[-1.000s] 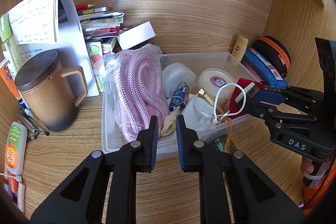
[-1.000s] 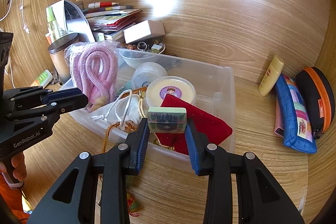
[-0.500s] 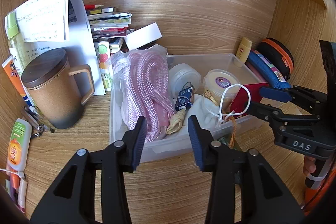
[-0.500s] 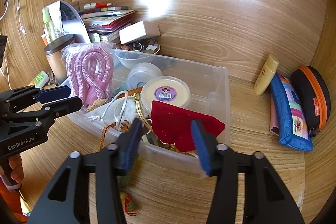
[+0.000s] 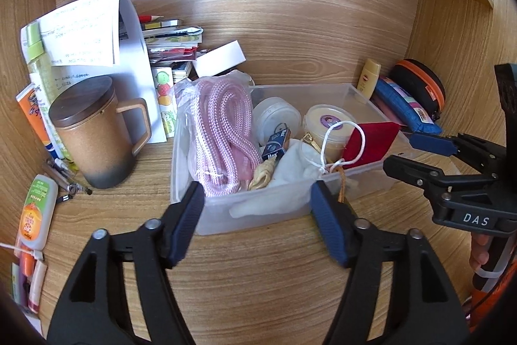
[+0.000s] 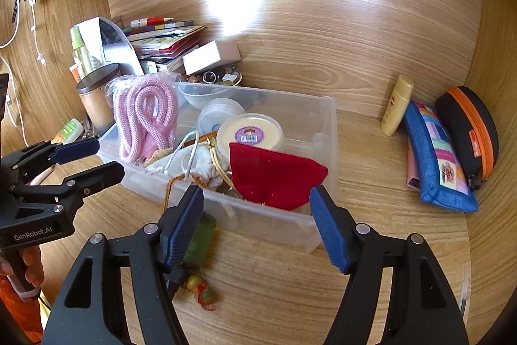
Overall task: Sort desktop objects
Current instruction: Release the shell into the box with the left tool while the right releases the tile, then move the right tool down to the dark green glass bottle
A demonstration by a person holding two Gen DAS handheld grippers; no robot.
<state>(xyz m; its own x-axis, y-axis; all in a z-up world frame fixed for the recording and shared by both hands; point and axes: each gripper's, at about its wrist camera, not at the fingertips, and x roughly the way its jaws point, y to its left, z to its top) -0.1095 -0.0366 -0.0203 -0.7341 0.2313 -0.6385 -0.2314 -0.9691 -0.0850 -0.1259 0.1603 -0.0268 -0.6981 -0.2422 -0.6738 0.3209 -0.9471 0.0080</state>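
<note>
Hovering just in front of the clear plastic bin (image 5: pixel 352 92), the left gripper (image 5: pixel 258 215) and the right gripper (image 6: pixel 257 219) both have their jaws opening, wide apart, with nothing gripped between the pads. The bin sits on the wooden desk (image 5: pixel 258 280) and holds a pink rope (image 5: pixel 223 131) in a bag, a red pouch (image 6: pixel 274 177), a round tub (image 6: pixel 250 134) and a white drawstring bag (image 6: pixel 200 160). A greenish object (image 6: pixel 200 241) lies outside, by the bin's front wall; what it is stays unclear.
</note>
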